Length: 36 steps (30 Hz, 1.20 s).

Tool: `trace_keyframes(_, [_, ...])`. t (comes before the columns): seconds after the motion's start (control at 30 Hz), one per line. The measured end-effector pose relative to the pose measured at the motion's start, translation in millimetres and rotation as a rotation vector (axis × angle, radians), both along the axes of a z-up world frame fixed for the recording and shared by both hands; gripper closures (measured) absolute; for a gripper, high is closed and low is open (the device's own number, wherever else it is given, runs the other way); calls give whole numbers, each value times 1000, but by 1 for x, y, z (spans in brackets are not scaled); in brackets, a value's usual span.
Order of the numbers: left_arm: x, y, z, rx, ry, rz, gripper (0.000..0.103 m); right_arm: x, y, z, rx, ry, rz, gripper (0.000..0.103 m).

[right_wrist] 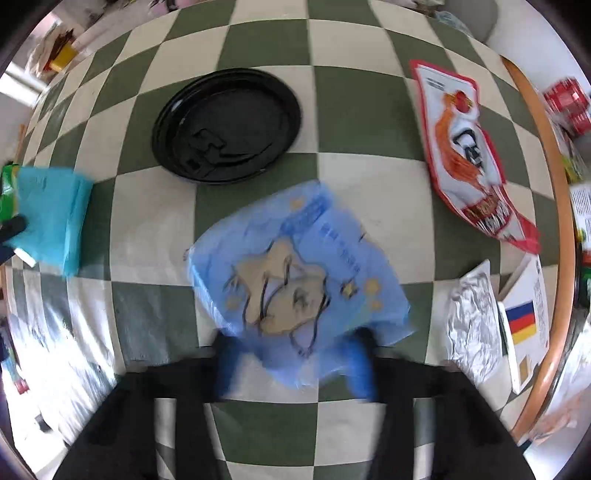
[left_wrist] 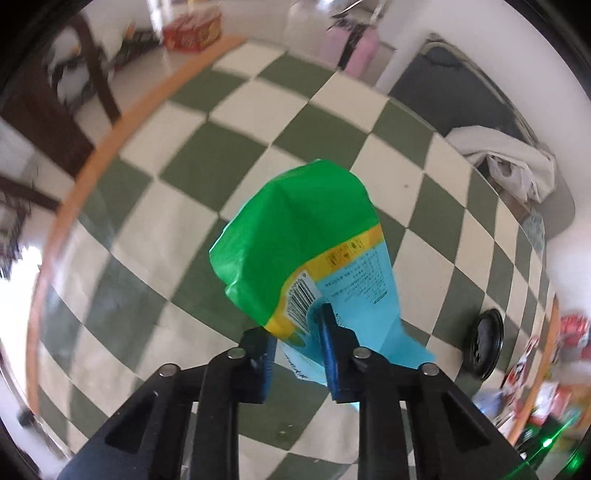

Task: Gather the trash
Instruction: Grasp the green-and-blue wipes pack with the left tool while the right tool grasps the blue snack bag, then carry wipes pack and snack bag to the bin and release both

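Closest in the left wrist view, the left gripper [left_wrist: 299, 354] has its two blue pads pinched on the light-blue end of a green and blue snack wrapper [left_wrist: 303, 251], which sticks up off the checkered tablecloth [left_wrist: 177, 162]. The wrapper's green half fans out above a yellow band and a barcode. To the right on the cloth lies a black plastic lid [left_wrist: 487, 347], seen edge-on here. Past it, near the table's wooden rim [left_wrist: 85, 177], colourful packages sit blurred. Farther off, a grey bin [left_wrist: 480, 103] with white bags [left_wrist: 513, 166] bunched on its edge stands beyond the table, and a red box [left_wrist: 192, 27] rests on the floor in the distance beside a dark wooden chair [left_wrist: 92, 62].

In the right wrist view, the right gripper [right_wrist: 295, 362] is smeared by motion; its blue fingers sit on either side of the lower edge of a pale-blue star-print wrapper [right_wrist: 295, 273], but whether they grip it I cannot tell. To the right lie a crumpled foil wrapper [right_wrist: 472, 325] and a white carton with a striped flag [right_wrist: 524, 321]. Beyond, a red and white rooster-print packet [right_wrist: 469, 147] lies flat, and the round lid sits just past the blue wrapper. At the far left edge, the green and blue wrapper shows again.
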<state>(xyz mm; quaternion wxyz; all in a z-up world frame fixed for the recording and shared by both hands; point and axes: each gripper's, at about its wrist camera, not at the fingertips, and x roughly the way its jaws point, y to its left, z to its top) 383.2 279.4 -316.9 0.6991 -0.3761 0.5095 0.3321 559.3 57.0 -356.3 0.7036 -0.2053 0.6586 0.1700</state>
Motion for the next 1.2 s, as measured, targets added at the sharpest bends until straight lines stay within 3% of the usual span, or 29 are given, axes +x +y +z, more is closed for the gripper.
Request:
trace_keyframes(0.03, [-3, -5, 8, 32, 5, -28, 88, 0, -2, 2, 11, -5, -8, 84])
trace_keyframes(0.1, [-10, -14, 20, 79, 8, -68, 90, -1, -8, 11, 46, -13, -29, 88])
trace_keyframes(0.27, [-40, -41, 49, 193, 19, -175, 92, -16, -21, 36, 151, 4, -49, 90])
trace_keyframes(0.43, [-55, -63, 72, 250, 2, -255, 93, -55, -39, 65, 279, 40, -84, 92])
trace_keyframes(0.63, [-129, -90, 90, 283, -29, -308, 93, -139, -56, 95, 362, 30, -94, 93])
trace_keyframes(0.87, [-233, -130, 103, 320, -75, -420, 93, -284, -94, 118, 435, -11, -144, 93])
trace_keyframes(1.03, [-305, -157, 96, 278, -72, -482, 93, -386, -119, 109, 429, 4, -183, 93])
trace_keyframes(1.2, [-360, -187, 66, 174, -34, -538, 93, -472, -150, 86, 410, 71, -221, 93])
